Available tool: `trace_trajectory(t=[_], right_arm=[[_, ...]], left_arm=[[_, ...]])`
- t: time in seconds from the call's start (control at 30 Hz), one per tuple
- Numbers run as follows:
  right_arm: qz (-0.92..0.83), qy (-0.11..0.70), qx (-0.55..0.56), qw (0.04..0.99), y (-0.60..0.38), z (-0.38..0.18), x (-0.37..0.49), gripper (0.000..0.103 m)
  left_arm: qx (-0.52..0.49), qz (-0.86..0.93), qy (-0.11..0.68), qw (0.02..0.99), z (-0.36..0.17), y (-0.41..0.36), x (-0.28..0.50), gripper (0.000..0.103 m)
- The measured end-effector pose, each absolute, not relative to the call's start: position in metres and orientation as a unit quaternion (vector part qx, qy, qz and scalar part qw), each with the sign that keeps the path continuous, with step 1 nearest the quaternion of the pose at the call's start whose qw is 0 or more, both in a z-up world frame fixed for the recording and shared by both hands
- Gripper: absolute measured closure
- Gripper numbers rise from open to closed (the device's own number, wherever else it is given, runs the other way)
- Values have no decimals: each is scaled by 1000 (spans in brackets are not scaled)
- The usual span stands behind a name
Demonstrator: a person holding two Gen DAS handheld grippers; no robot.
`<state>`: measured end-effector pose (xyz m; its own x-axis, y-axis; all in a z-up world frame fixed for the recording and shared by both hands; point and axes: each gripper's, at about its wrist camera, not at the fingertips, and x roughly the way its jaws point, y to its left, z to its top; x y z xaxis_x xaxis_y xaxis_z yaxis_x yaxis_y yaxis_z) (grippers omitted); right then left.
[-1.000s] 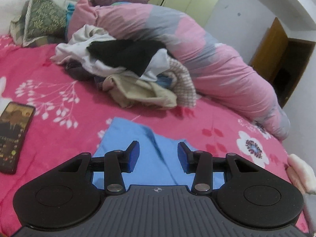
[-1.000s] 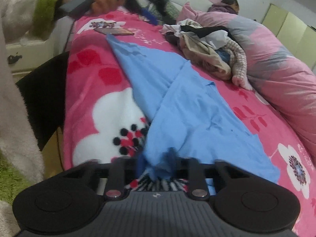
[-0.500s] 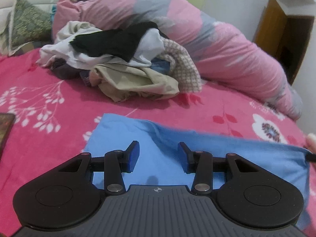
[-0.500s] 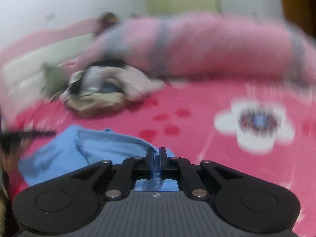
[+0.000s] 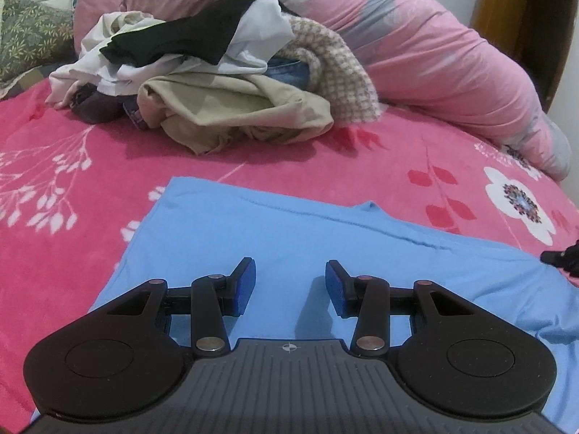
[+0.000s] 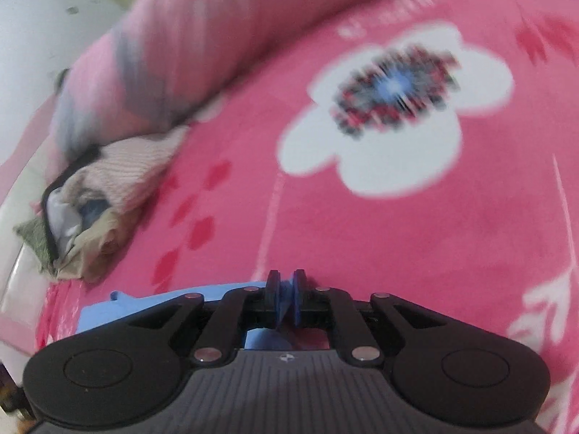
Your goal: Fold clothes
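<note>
**Blue cloth stretched across the bed, one end pinched**

A pink flowered bedspread (image 5: 90,253) covers the bed, with a heap of unfolded clothes (image 5: 217,79) at the far side. The blue garment (image 5: 307,238) lies flat, its long axis running left to right. The left gripper (image 5: 289,285) hovers over the garment's near left part, jaws apart and empty. The right gripper (image 6: 286,300) pinches a fold of blue cloth at the right end. Only the left view shows the garment's full spread; the blurred right view shows the pinch.
</note>
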<state>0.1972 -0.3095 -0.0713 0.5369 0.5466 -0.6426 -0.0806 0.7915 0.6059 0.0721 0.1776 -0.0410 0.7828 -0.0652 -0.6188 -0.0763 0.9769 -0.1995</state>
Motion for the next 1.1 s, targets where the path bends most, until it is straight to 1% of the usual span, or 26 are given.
trace_trajectory(t=[0.03, 0.1, 0.2, 0.33, 0.5, 0.53, 0.6, 0.63, 0.77, 0.83, 0.87, 0.9, 1.03, 1.1], right_arm=[[180, 444, 284, 830, -315, -74, 197, 94], [169, 423, 315, 833, -328, -70, 185, 87], [172, 383, 332, 845, -347, -52, 155, 86], [217, 358, 264, 869, -344, -26, 91, 86], [283, 356, 90, 886, -307, -20, 29, 85], [294, 355, 64, 885, -300, -21, 25, 84], [311, 353, 37, 882, -290, -23, 25, 70], [318, 356, 30, 878, -286, -27, 27, 67], [332, 382, 26, 862, -287, -39, 31, 67], [337, 386, 34, 858, -295, -42, 22, 71], [339, 387, 38, 857, -299, -42, 17, 76], [344, 387, 41, 855, -302, -43, 12, 78], [348, 374, 40, 859, -308, -39, 6, 79], [340, 371, 43, 863, -309, -40, 15, 77]], left_arm=[[-106, 3, 328, 939, -40, 178, 70, 61], [-105, 0, 325, 940, -36, 178, 64, 61], [-104, -12, 315, 943, -27, 178, 52, 61], [-107, -65, 311, 942, -17, 166, 30, 60], [-78, -189, 318, 926, -12, 120, 3, 60], [-70, -213, 323, 920, -13, 108, -1, 60], [-52, -255, 331, 907, -14, 83, -8, 60], [-41, -268, 334, 903, -16, 72, -11, 60], [1, -297, 337, 893, -24, 34, -22, 60], [10, -305, 342, 889, -29, 24, -24, 60], [8, -308, 346, 886, -31, 22, -23, 60], [8, -309, 350, 884, -33, 20, -21, 60], [10, -308, 360, 881, -39, 17, -19, 60], [7, -304, 364, 880, -42, 17, -17, 60]])
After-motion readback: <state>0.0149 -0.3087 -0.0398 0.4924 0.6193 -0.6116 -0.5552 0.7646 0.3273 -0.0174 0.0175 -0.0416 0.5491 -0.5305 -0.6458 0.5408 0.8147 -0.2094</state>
